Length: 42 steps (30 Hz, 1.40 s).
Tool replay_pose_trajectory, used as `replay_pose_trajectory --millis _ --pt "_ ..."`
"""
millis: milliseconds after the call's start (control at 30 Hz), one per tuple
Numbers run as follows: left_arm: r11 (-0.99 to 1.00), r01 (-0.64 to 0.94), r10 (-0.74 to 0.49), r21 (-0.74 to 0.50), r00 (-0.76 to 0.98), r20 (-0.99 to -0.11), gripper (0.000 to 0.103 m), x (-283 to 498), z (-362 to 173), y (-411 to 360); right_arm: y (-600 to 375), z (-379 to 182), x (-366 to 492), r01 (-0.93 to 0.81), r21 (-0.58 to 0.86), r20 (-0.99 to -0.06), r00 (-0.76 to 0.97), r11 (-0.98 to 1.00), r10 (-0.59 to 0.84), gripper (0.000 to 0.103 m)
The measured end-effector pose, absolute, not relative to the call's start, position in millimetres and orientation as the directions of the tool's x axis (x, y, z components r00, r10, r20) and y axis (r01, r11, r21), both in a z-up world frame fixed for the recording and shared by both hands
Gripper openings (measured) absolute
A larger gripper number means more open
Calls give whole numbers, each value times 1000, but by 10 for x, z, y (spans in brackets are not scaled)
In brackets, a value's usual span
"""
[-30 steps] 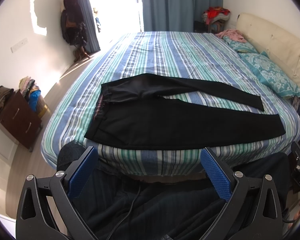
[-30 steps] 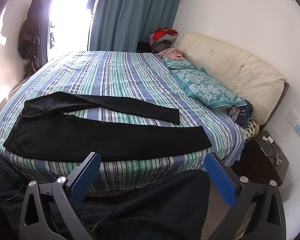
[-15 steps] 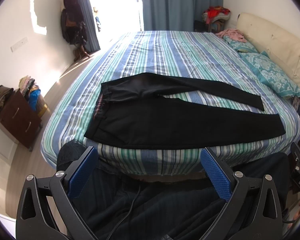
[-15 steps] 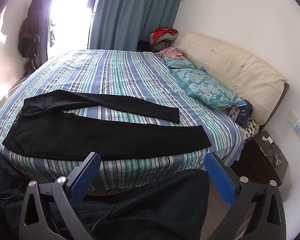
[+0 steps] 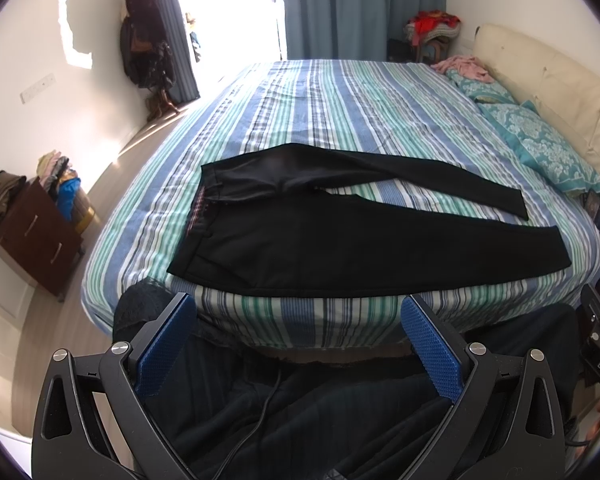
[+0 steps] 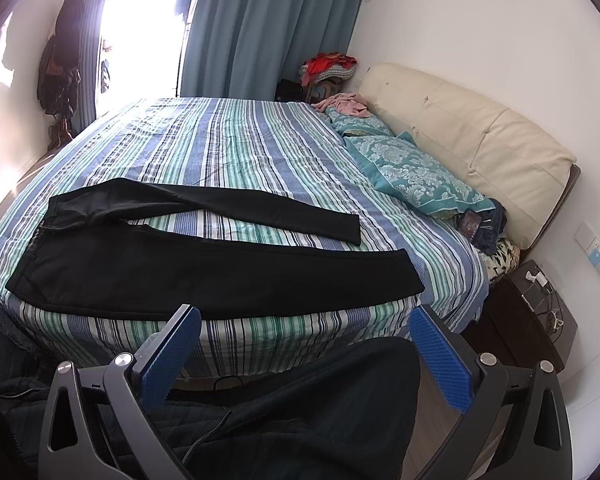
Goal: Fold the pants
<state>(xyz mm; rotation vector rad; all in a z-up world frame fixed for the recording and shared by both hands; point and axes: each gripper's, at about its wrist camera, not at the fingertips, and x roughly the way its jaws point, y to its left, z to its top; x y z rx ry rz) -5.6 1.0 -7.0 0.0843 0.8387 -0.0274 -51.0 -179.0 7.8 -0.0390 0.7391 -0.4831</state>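
A: Pants (image 5: 340,248), black ones, are lying flat on the striped bed (image 5: 340,92) in front of us, near its closest edge. The waistband is pointing to our left and the two legs are stretching out to the right.

B: Agreed. In the right wrist view the pants (image 6: 188,276) are spreading into a narrow V: the near leg is running along the bed (image 6: 236,140) edge, the far leg is angling away toward the middle, and stripes are showing between them.

A: We are holding the left claw (image 5: 298,344) low, short of the bed, with its blue pads (image 5: 166,346) standing wide apart and gripping nothing.

B: The right claw (image 6: 304,356) is sitting the same way, spread wide with nothing between its pads (image 6: 440,360). It is hanging over dark quilted clothing at the bottom of the view, apart from the pants.

A: Teal patterned pillows (image 6: 412,172) are resting at the right side of the bed, against a cream headboard (image 6: 480,148).

B: A dark nightstand (image 6: 536,312) is standing just past the bed corner on our right, and a brown dresser (image 5: 32,236) piled with clothes is sitting against the wall on our left.

A: Blue curtains (image 6: 268,28) are hanging at the far end, beside a bright window.
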Motion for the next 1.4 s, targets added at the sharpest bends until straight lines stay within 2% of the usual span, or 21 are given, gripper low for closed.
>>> replay_pose_trajectory --millis 1067,1233,1333,1400 --pt "996 65 9 67 650 -760 102 -33 -126 -21 -1850 5 -467 424 -214 -662 599 880 -450 103" --pt "993 104 -28 48 629 -777 102 98 -136 -61 -1903 7 -439 423 -191 -664 609 886 -433 103" --pt "991 132 -100 -16 661 -744 102 305 -21 -51 -2032 139 -421 401 -95 -595 711 911 -375 103" --pt "988 143 -138 -56 668 -732 102 447 50 -56 -2147 317 -494 378 -7 -453 824 926 -340 103"
